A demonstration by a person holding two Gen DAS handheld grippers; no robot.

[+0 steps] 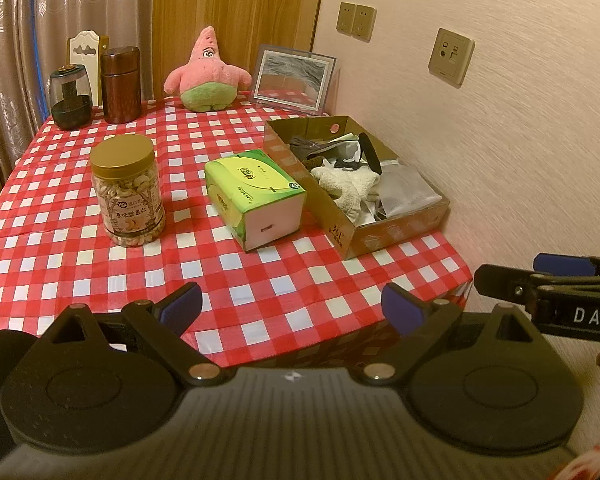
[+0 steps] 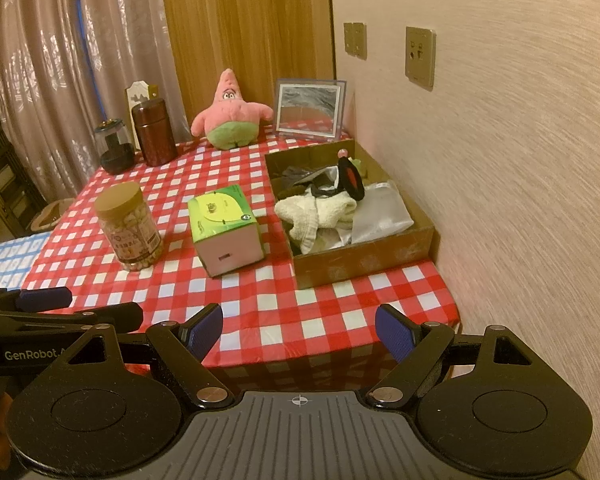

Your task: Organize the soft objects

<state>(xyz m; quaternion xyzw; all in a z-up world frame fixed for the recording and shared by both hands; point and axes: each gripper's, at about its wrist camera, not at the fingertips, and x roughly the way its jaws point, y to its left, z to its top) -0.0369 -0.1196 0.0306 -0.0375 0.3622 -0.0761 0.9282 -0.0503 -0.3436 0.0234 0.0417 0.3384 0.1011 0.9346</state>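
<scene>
A pink star plush with green shorts (image 1: 206, 72) (image 2: 230, 114) sits upright at the table's far edge. On the right by the wall, an open cardboard box (image 1: 352, 236) (image 2: 360, 260) holds a white towel (image 1: 348, 184) (image 2: 312, 212), dark cloth pieces and a clear bag. My left gripper (image 1: 292, 308) hangs open over the near table edge with nothing between its fingers; its tips (image 2: 100, 304) also show at the left of the right wrist view. My right gripper (image 2: 300, 330) is open and empty beside it, and it shows at the right (image 1: 508, 270) of the left wrist view.
On the red checked tablecloth (image 1: 260, 280) stand a green tissue pack (image 1: 256, 196) (image 2: 224, 232), a gold-lidded nut jar (image 1: 128, 192) (image 2: 130, 228), a brown canister (image 1: 120, 84), a dark glass jar (image 1: 70, 96) and a picture frame (image 1: 294, 78). The wall runs along the right, curtains hang at the left.
</scene>
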